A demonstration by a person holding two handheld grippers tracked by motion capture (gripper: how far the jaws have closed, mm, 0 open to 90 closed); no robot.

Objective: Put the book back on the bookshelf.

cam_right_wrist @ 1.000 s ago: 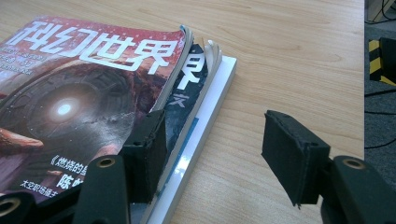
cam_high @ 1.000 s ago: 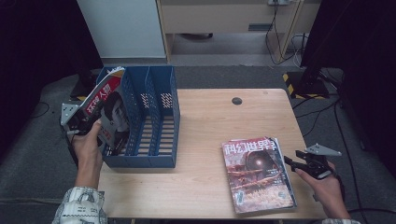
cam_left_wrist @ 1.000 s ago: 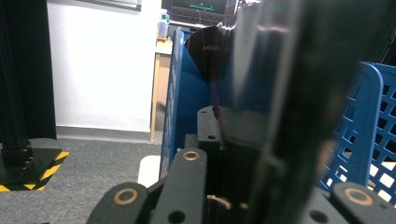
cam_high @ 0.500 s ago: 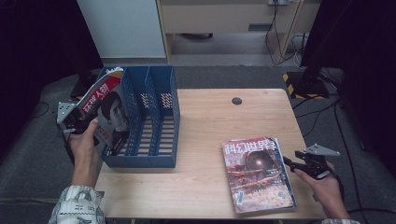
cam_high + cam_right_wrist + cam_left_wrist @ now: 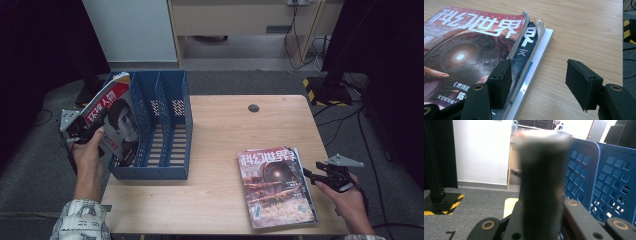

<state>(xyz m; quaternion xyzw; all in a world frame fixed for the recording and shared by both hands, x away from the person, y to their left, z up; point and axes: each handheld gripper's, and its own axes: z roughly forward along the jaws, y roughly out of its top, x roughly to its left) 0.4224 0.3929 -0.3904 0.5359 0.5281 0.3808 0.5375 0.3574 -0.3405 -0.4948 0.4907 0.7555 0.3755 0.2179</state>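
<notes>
Left gripper (image 5: pixel 80 131) clamped on a magazine (image 5: pixel 114 119), held tilted at the left end of the blue rack (image 5: pixel 165 134), partly in its leftmost slot. Right gripper (image 5: pixel 537 82) open at the right edge of the stack (image 5: pixel 275 185) on the table (image 5: pixel 225 130).

Grey carpet floor (image 5: pixel 230 82), white cabinet (image 5: pixel 130 27), wooden desk (image 5: pixel 240 15) behind, dark curtains at sides.
</notes>
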